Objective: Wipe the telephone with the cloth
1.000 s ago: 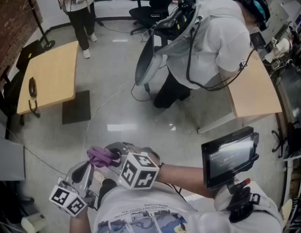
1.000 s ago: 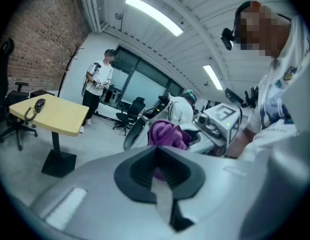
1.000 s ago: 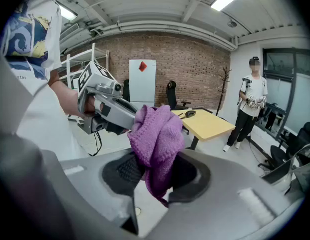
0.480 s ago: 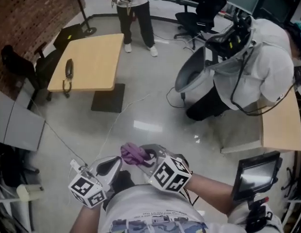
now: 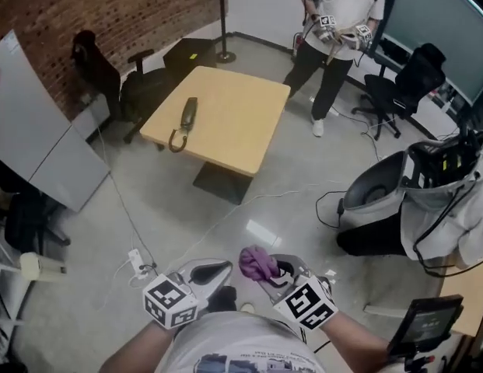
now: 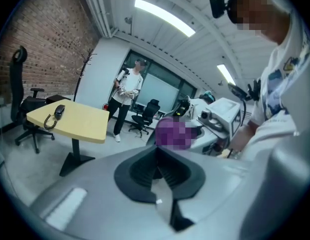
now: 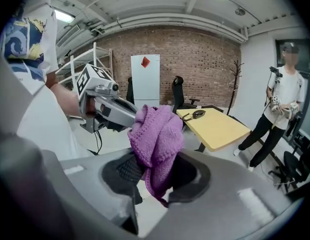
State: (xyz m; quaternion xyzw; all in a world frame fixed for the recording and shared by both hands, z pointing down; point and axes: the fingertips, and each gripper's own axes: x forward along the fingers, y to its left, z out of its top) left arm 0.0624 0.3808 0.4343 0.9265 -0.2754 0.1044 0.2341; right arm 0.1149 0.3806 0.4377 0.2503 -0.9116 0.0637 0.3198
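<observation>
Looking down from the head view, the left gripper [image 5: 214, 271] and the right gripper [image 5: 272, 274] sit side by side just in front of the person's chest. Each carries a cube with black-and-white square markers. The print on the person's shirt is too small to read. A bunched purple cloth [image 5: 257, 262] sticks up from the right gripper's jaws. The telephone [image 5: 187, 118] lies well apart from both grippers, across the floor. It rests near the left edge of a light wooden table [image 5: 241, 123], with its coiled cord hanging over that edge. Another person [image 5: 334, 29] stands beyond the table.

Through the left gripper view, the left gripper [image 6: 157, 151] has its jaws pressed together with nothing between them. The cloth [image 6: 173, 133] shows just beyond them as a purple patch. The telephone [image 6: 59, 111] lies far off to the left on the table [image 6: 80, 124].

Through the right gripper view, the right gripper [image 7: 155, 173] is clamped on the cloth [image 7: 157, 139], which is knitted and folds over above the jaws. The left gripper [image 7: 122, 115] reaches in from the left, just beside the cloth. The telephone [image 7: 198, 114] lies on the table [image 7: 219, 129], ahead and a little to the right, far from the jaws. A white panel [image 7: 145, 86] by the brick wall bears a small red mark; no writing on it can be read.
</observation>
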